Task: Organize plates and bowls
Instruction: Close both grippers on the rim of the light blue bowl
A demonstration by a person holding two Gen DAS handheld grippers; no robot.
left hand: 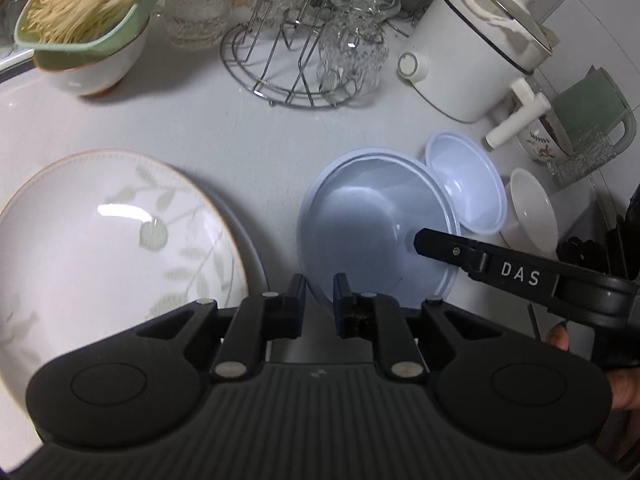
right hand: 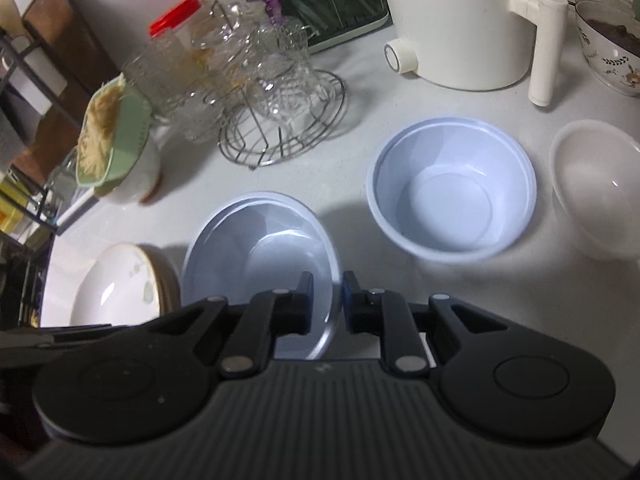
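A wide pale blue bowl (left hand: pixel 372 224) stands on the white counter, with a second blue rim nested in it. My left gripper (left hand: pixel 320 296) straddles its near-left rim, jaws narrow. My right gripper (right hand: pixel 327 300) is closed on the same bowl (right hand: pixel 256 248) at its right rim; its finger (left hand: pixel 440 246) shows inside the bowl in the left wrist view. A smaller blue bowl (right hand: pixel 452 196) and a white bowl (right hand: pixel 596 188) stand to the right. A leaf-patterned white plate (left hand: pixel 108 248) lies at the left on other plates.
A wire rack with glass cups (left hand: pixel 304 52) stands behind. A white electric pot (left hand: pixel 472 52) is at the back right, with a patterned bowl (right hand: pixel 608 48) beside it. A green tray of noodles (left hand: pixel 88 4) rests on a white bowl at the back left.
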